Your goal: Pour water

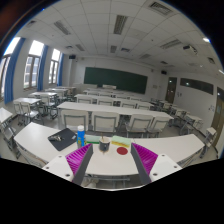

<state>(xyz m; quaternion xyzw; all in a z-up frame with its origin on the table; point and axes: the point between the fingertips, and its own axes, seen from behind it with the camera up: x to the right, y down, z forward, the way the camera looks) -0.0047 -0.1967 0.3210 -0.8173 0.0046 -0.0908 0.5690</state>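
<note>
A long white rectangular table (40,143) is stretching ahead of the gripper (113,158), whose fingers are standing apart, empty. On it, a blue cylindrical cup (81,137) is sitting beside a dark flat object (63,139), hard to identify; a red round dish (122,151) is lying between the fingers.

Gripper (116,158) fingers apart above white desk (170,150); blue bottle (81,137), red dish (122,150) ahead

Classroom: rows of white desks (100,105) with chairs (104,122), a long green chalkboard (114,76) on the far wall, windows (34,68) along one side, tiled ceiling with strip lights (120,24).
</note>
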